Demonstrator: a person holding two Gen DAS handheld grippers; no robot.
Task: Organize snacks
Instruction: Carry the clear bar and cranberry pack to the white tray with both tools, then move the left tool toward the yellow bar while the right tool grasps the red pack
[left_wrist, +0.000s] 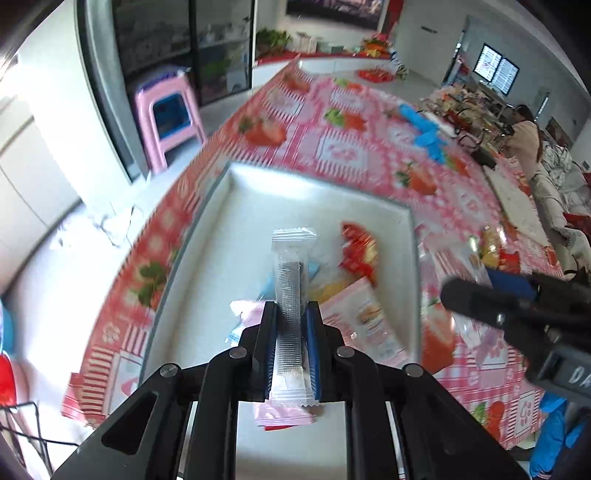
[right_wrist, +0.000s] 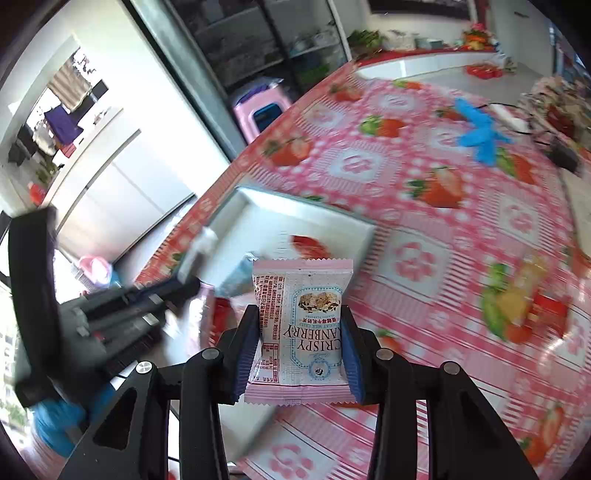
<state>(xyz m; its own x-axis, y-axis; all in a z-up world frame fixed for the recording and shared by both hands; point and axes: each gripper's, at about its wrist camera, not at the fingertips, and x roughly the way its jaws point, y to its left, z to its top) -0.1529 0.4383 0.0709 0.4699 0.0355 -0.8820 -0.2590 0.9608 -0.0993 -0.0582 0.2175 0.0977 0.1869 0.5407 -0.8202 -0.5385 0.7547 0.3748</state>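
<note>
While clamped upright, clear stick packet (left_wrist: 290, 314) shows ribbed, crimped ends.

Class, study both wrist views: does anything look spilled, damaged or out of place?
Nothing looks spilled or torn. Only oddity: loose snacks lie on the tablecloth outside the white tray; blue gloves lie farther back.
</note>
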